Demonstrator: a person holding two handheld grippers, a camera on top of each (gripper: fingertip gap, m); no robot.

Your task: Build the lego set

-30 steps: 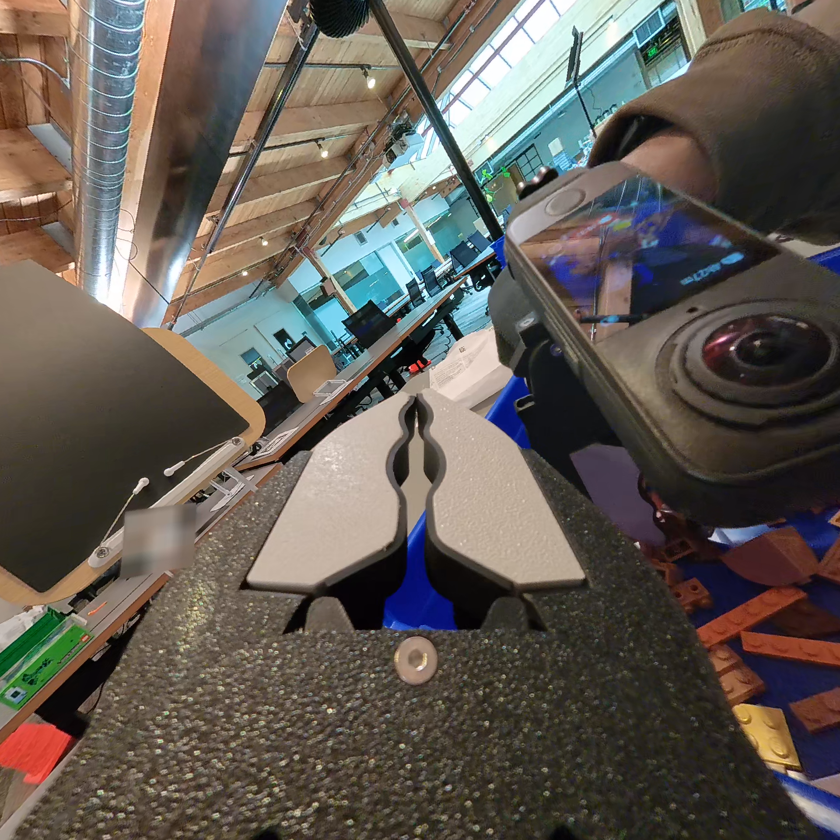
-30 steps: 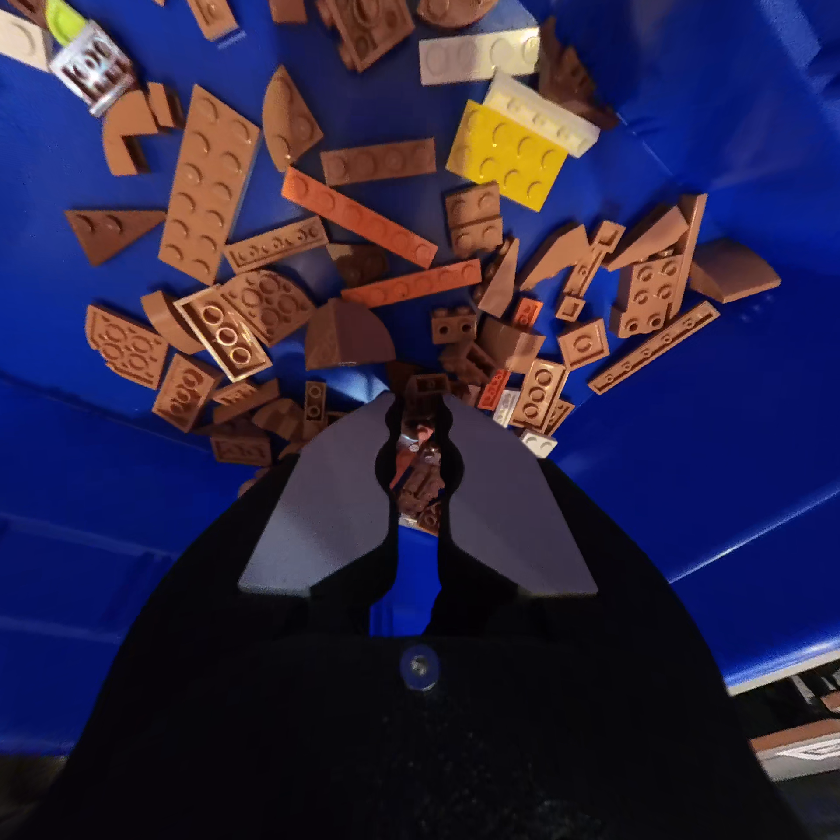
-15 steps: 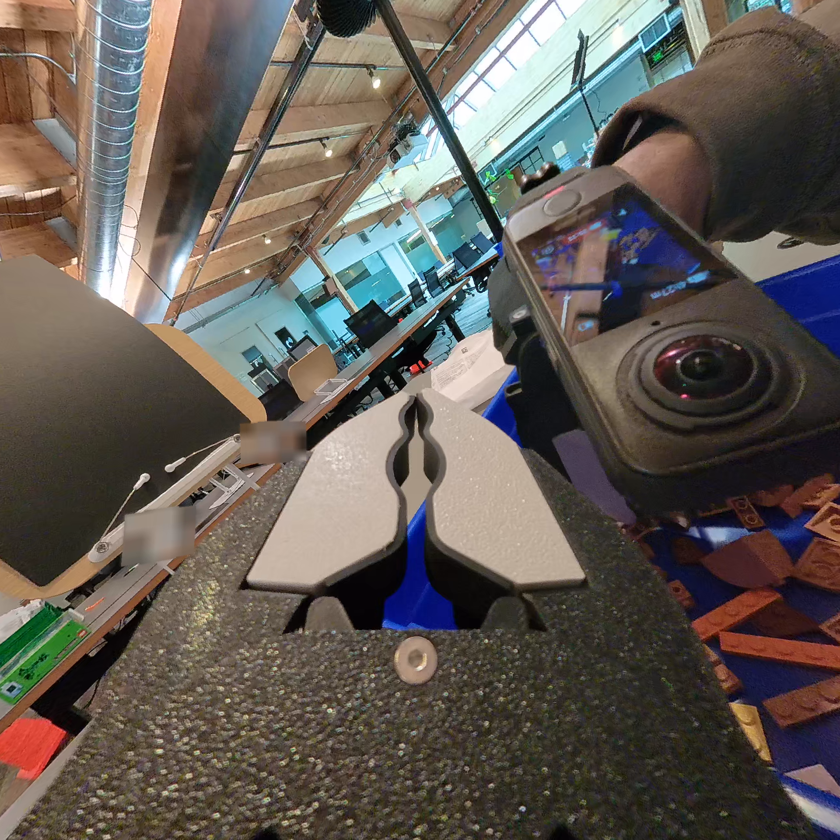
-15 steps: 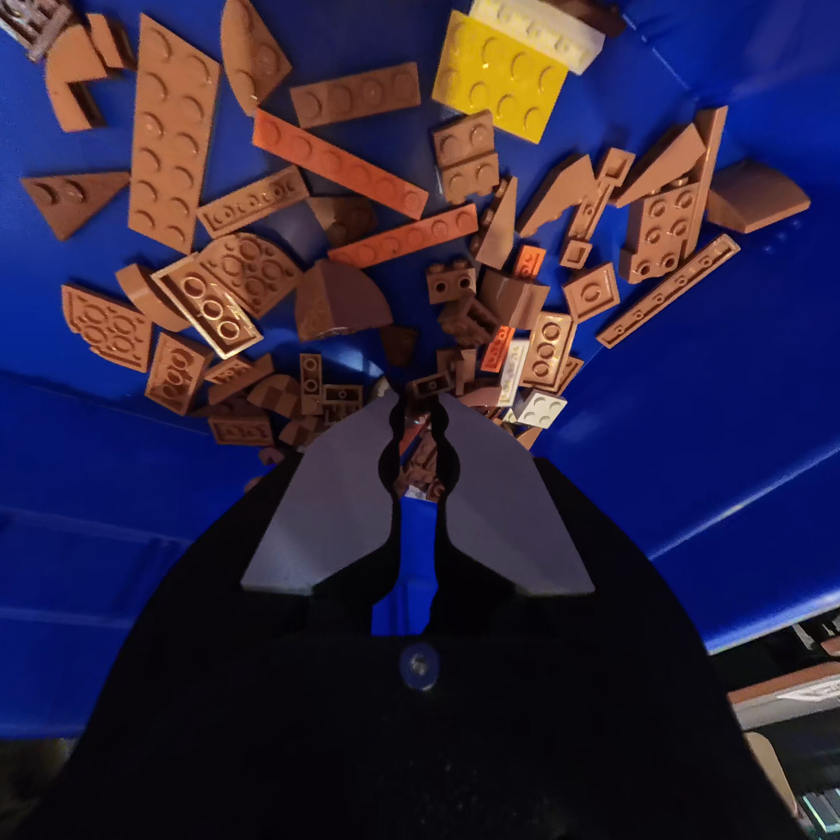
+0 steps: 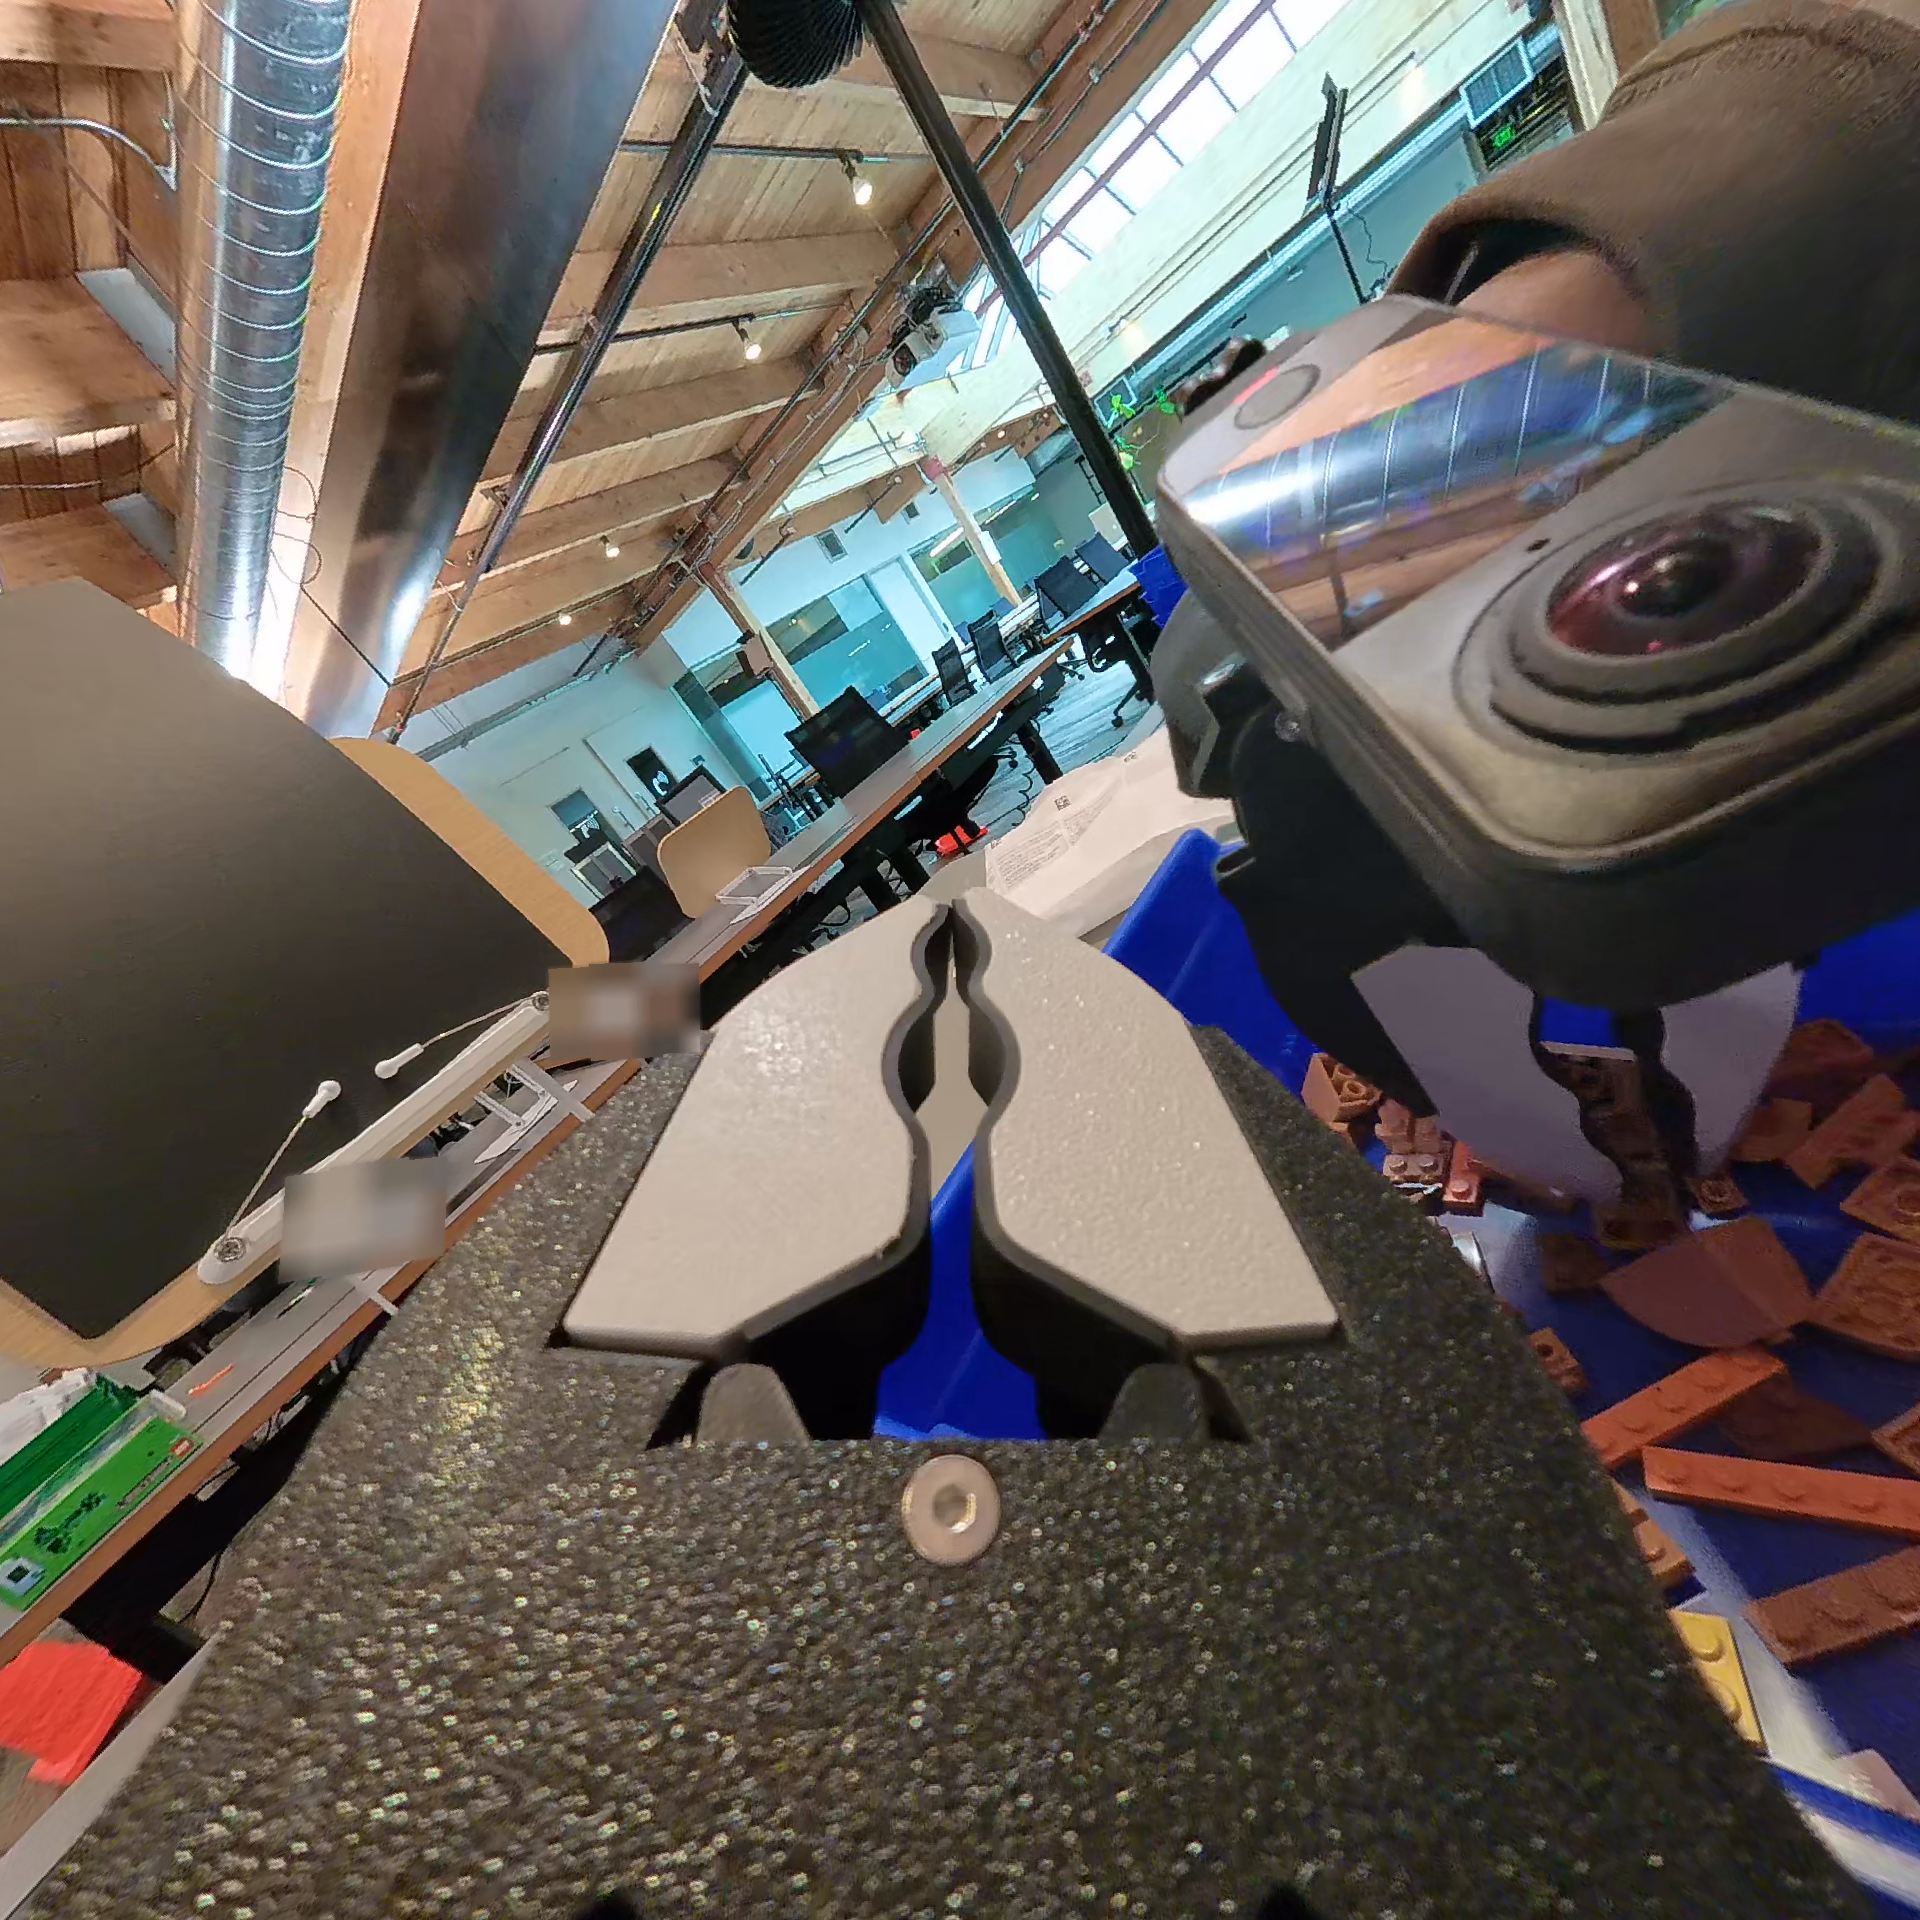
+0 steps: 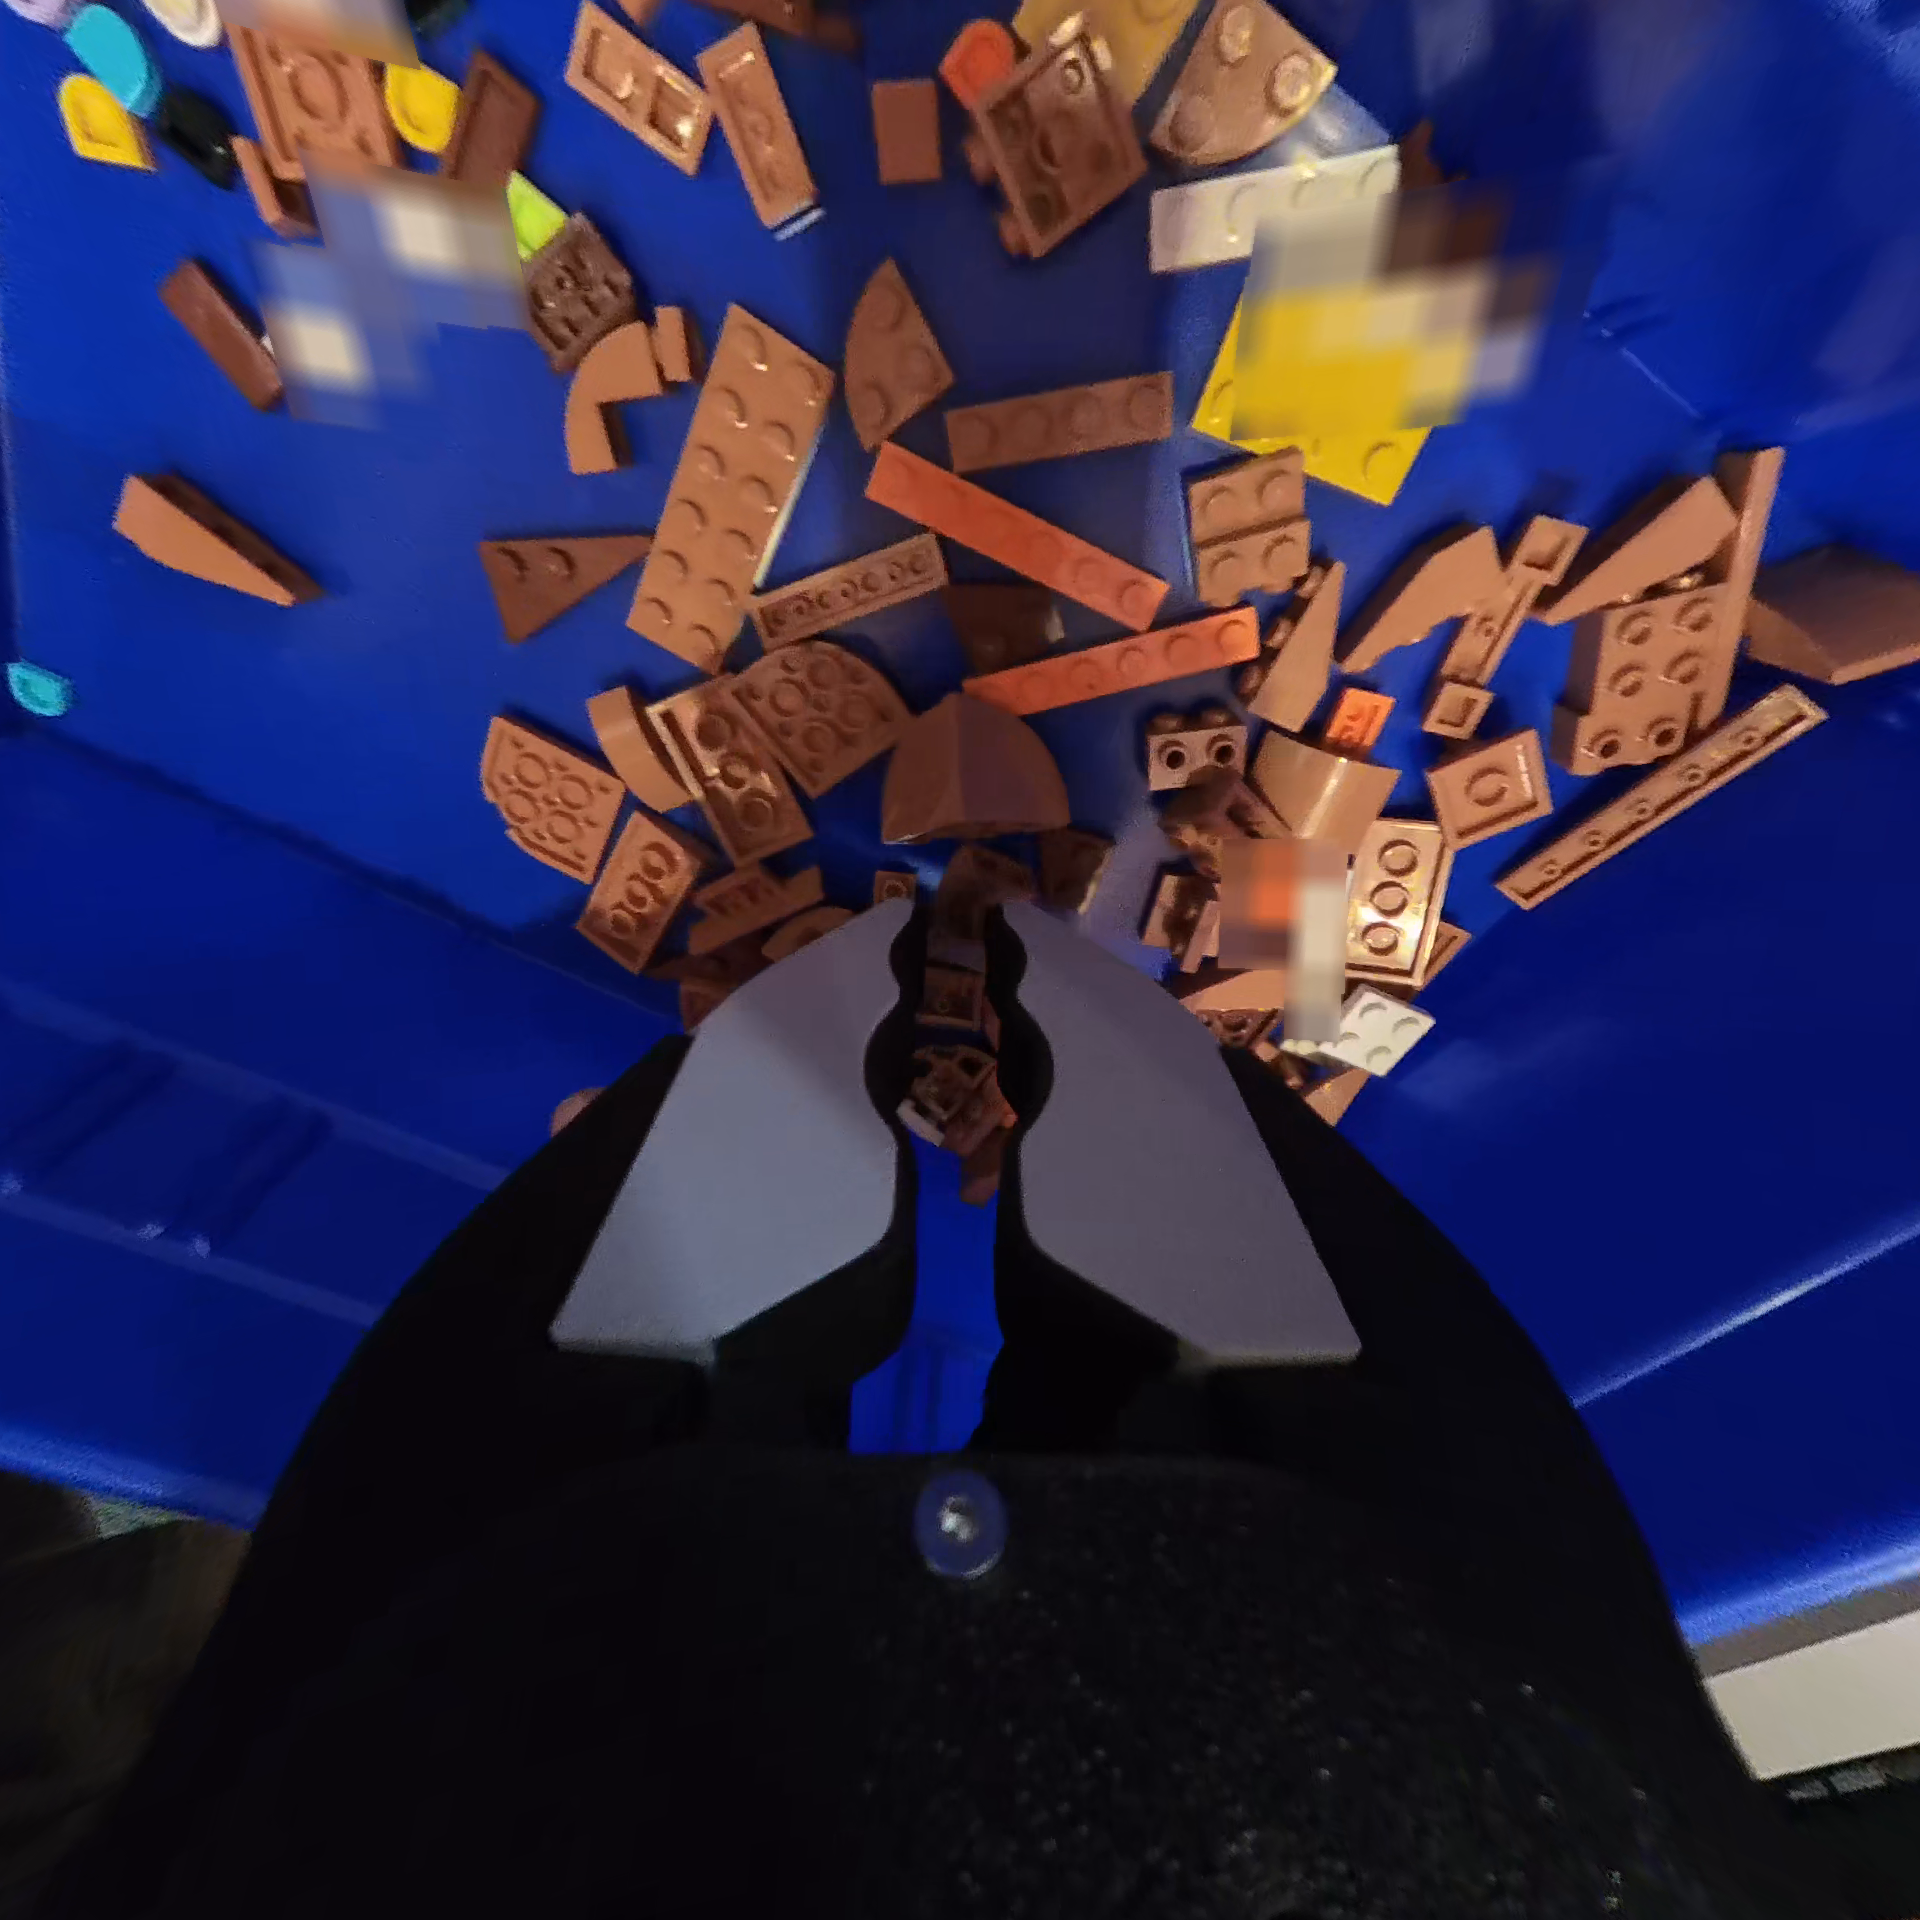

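A small stack of reddish-brown lego pieces (image 6: 951, 1023) is pinched between the nearly closed jaws of the right gripper (image 6: 958, 914) at frame centre, its long axis apparently running along the fingers, above the loose brown bricks (image 6: 727, 488) in the blue plastic bin (image 6: 312, 1039). The left gripper (image 5: 951, 914) is seen pressed together and empty, aimed off past the bin's rim, so the right is plainly the nearer.

no readable text, only illegibly small print on white paper sheets (image 5: 1081, 831) beyond the blue bin (image 5: 1174, 956)
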